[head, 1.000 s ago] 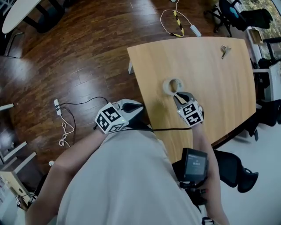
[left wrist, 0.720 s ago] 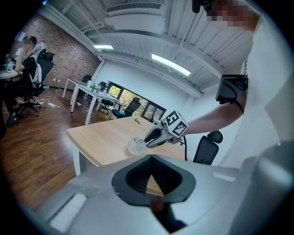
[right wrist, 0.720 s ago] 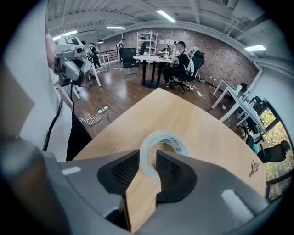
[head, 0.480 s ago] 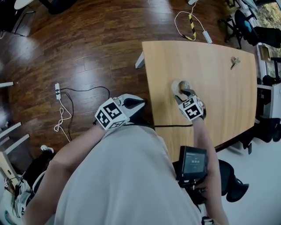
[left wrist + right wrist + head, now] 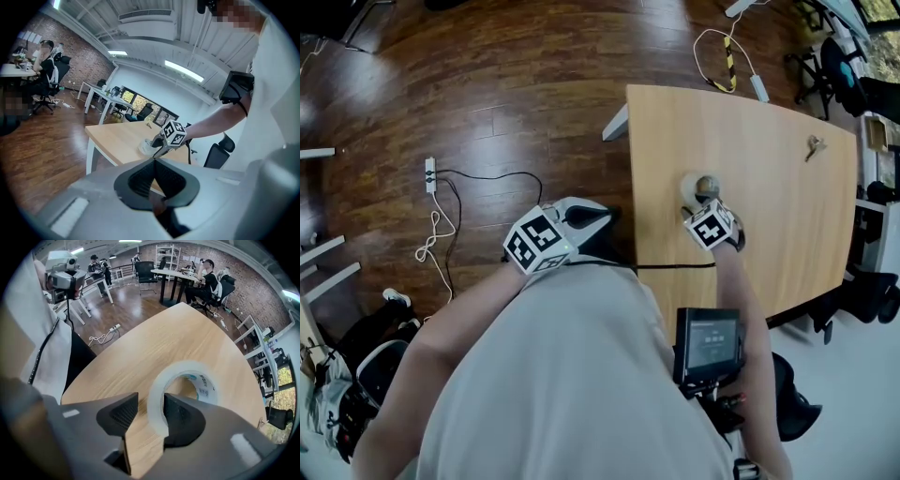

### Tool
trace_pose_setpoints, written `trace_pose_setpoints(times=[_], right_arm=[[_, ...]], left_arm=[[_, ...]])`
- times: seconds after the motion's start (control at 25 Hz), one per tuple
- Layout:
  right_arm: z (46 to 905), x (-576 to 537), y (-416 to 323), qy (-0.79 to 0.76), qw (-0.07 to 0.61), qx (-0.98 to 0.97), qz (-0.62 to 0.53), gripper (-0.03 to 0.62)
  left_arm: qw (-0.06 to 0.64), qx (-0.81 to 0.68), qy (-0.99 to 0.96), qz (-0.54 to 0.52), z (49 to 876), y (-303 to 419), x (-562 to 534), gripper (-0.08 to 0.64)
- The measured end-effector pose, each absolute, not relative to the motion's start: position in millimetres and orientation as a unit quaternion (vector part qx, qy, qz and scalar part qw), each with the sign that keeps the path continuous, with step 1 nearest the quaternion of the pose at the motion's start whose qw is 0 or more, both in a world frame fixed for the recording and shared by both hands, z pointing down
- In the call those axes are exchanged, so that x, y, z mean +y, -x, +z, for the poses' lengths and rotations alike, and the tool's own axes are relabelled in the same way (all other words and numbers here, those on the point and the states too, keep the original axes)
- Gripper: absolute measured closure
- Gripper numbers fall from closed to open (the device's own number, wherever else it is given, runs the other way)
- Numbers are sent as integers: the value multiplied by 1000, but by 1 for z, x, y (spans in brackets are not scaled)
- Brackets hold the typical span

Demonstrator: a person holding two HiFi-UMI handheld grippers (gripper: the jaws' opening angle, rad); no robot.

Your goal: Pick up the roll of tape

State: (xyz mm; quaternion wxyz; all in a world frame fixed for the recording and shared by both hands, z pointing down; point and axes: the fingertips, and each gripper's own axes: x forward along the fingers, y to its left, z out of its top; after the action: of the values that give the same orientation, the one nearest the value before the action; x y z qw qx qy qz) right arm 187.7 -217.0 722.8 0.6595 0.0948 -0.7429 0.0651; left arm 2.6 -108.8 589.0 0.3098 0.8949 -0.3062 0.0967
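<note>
The right gripper (image 5: 151, 398) is sinking over the roll of tape (image 5: 187, 366), lying on the table (image 5: 773, 131) at the head view's right, its jaws opening from nearly shut, straddling the near wall (not squeezing yet), so closing looks next; the left gripper (image 5: 154, 164) is idling shut, empty

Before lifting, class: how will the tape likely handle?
The tape looks a stiff ring, probably light with its hollow core. Lying flat, it should not roll. The right gripper, jaws opening, straddles its smooth wall, which might slip.
</note>
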Motion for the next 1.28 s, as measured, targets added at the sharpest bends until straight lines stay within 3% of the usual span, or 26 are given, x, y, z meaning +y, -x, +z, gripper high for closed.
trace_pose_setpoints(times=[0.84,1.28], right_arm=[[728,-223,-193,-78,689,-720,-1,489],[723,-186,-185,-101,684,-722,25,491]], left_arm=[[310,-339,-884,84,581,1,-85,554],[300,-334,-890,80,577,30,-76,554]])
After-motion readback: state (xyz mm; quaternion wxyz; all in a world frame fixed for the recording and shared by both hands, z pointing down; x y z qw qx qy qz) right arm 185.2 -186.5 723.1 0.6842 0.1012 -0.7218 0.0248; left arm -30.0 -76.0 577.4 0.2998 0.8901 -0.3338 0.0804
